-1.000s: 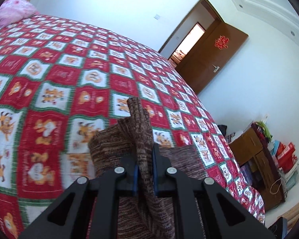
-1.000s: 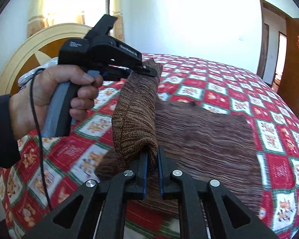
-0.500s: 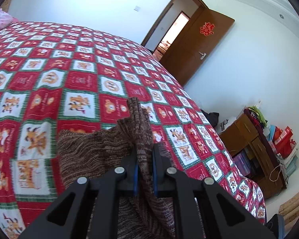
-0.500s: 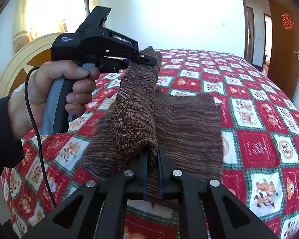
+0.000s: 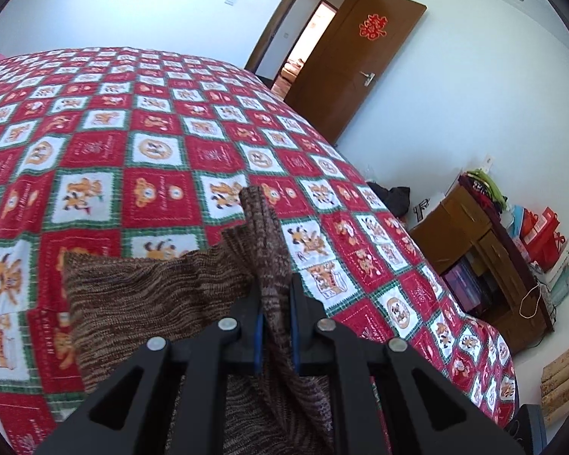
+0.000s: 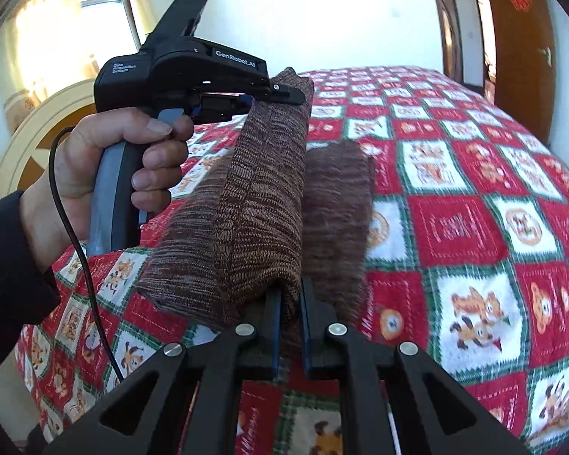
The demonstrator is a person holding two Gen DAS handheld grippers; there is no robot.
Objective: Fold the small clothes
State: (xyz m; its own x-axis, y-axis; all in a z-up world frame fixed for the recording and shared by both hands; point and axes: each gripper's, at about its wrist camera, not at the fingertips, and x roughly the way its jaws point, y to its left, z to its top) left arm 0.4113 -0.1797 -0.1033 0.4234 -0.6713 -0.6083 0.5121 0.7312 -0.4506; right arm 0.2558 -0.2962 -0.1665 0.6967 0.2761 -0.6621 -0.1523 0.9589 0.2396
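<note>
A brown knitted garment [image 6: 261, 204] hangs between my two grippers above the red patterned bedspread [image 6: 474, 208]. My right gripper [image 6: 290, 303] is shut on its near edge. My left gripper [image 6: 284, 93], held in a hand, is shut on the far edge and lifts it. In the left wrist view the left gripper [image 5: 275, 299] pinches a raised fold of the garment [image 5: 151, 295], whose lower part rests on the bedspread [image 5: 151, 144].
A wooden headboard [image 6: 38, 140] and a curtained window [image 6: 57, 30] are at the far left. An open brown door [image 5: 352, 60] is beyond the bed. A low wooden cabinet [image 5: 485, 254] with bags stands beside the bed's right edge.
Both grippers have carried the held edge across the garment, so the part lying flat looks narrower. The left wrist view has swung towards the door.
</note>
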